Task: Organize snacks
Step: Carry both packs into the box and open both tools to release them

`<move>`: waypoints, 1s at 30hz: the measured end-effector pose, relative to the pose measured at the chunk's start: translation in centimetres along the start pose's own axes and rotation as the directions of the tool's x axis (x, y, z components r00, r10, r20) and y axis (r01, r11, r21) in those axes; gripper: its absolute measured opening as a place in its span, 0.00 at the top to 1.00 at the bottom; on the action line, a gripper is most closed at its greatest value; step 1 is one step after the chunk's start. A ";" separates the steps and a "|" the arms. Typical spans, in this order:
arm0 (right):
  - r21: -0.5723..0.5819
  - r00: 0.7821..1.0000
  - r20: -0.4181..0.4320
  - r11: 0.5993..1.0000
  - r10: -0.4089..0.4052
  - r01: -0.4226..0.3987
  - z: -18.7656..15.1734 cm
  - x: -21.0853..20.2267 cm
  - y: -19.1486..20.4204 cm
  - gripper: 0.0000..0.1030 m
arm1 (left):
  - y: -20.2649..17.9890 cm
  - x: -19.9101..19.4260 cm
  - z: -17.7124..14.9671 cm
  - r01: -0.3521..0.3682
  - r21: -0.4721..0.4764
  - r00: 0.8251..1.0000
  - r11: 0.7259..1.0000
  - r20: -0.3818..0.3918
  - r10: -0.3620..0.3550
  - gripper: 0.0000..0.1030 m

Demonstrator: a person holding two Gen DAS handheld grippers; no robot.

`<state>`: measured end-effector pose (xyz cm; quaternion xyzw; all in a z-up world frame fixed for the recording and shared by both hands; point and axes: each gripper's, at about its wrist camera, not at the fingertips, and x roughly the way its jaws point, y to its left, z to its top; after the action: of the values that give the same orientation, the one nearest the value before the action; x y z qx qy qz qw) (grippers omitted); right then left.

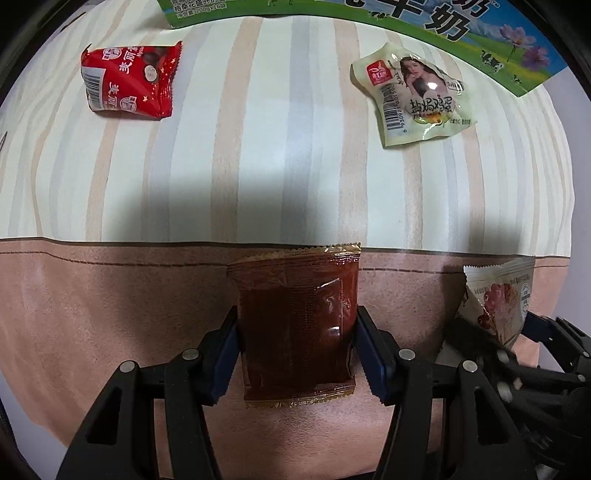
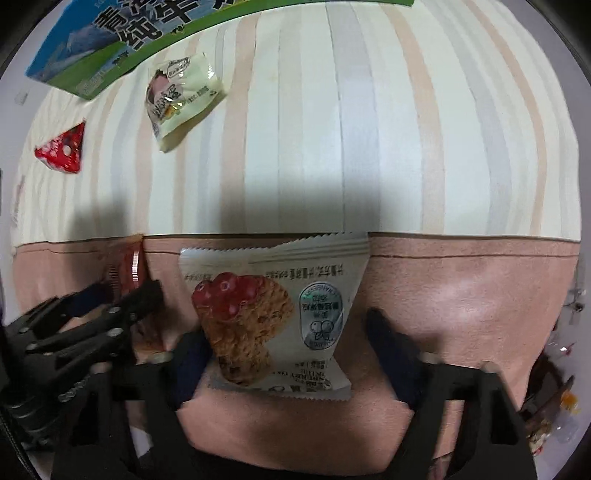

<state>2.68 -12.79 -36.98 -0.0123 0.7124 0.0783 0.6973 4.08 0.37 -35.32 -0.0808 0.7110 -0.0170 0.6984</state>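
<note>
My left gripper (image 1: 297, 343) is shut on a dark brown snack packet (image 1: 295, 325), its blue pads pressing both sides. My right gripper (image 2: 284, 350) stands open around a white cranberry biscuit packet (image 2: 277, 314); the left pad touches the packet and the right finger (image 2: 388, 339) is a little apart. That white packet shows at the right in the left wrist view (image 1: 498, 295), and the brown packet at the left in the right wrist view (image 2: 127, 266). A red candy packet (image 1: 129, 83) and a cream salted-egg packet (image 1: 417, 96) lie farther off on the striped cloth.
A green and blue milk carton box (image 1: 369, 18) lies along the far edge of the striped cloth (image 1: 258, 147). A pink band of cloth (image 1: 110, 295) runs under both grippers. Some clutter sits off the cloth at the far right (image 2: 554, 406).
</note>
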 end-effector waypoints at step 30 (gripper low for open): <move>-0.056 0.956 0.270 0.993 0.117 -0.106 25.2 -21.0 -0.3 0.56 | -1.9 -16.9 26.2 0.104 0.103 0.978 0.989 0.169 -0.120 0.46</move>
<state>28.32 -11.74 -16.51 0.0247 0.6075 0.1329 0.7828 30.50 3.18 -18.93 -0.0892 0.6395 -0.0824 0.7591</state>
